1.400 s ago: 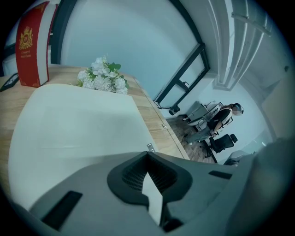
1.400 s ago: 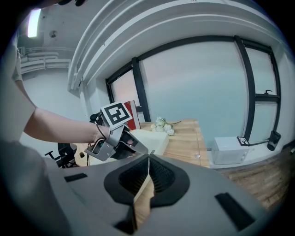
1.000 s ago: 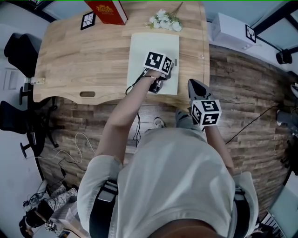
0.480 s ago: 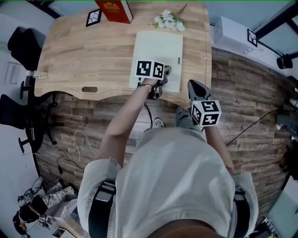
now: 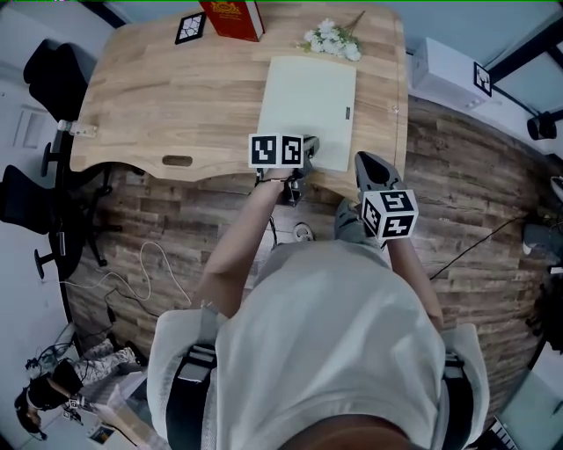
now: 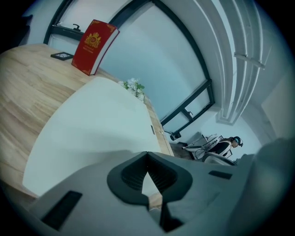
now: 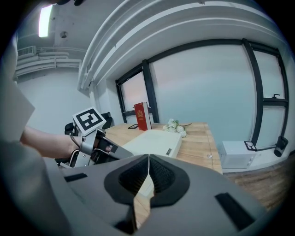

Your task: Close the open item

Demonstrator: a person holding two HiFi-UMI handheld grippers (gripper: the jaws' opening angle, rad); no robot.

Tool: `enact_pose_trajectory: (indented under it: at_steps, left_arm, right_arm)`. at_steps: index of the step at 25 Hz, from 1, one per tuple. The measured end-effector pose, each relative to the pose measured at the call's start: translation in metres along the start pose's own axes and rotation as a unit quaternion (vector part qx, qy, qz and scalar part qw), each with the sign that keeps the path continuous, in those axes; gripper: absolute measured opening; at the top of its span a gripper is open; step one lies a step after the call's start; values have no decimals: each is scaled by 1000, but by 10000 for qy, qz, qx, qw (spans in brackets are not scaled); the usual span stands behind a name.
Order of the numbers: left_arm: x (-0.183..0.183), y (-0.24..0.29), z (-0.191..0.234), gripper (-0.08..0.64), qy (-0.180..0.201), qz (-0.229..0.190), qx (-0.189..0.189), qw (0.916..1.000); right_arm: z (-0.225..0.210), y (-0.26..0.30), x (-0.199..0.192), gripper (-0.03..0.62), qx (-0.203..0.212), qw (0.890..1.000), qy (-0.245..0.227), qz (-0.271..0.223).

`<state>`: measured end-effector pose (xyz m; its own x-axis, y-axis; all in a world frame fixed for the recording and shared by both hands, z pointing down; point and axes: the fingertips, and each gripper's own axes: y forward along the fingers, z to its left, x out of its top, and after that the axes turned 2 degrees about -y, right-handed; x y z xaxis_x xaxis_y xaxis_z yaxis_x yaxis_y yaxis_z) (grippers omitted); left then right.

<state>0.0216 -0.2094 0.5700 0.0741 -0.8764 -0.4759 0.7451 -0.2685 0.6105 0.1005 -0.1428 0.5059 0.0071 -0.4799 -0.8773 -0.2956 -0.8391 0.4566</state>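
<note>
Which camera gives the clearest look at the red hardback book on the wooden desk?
The left gripper view: the red hardback book shows whole, emblem included. Head view crops it; right gripper view shows it tiny.

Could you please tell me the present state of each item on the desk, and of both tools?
pale case: closed, lid down flat.
red book: closed, standing upright.
flowers: lying on their side.
left tool: jaws together, nothing between them.
right tool: jaws together, nothing between them.
</note>
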Motion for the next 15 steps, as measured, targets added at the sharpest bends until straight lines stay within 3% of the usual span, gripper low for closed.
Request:
enact_pose_trajectory:
  at_steps: [15]
  left_arm:
    - [-47, -58, 21, 19, -257, -504, 372, 9977]
  right_arm:
    - [35, 6, 3, 20, 354, 9992, -171, -6]
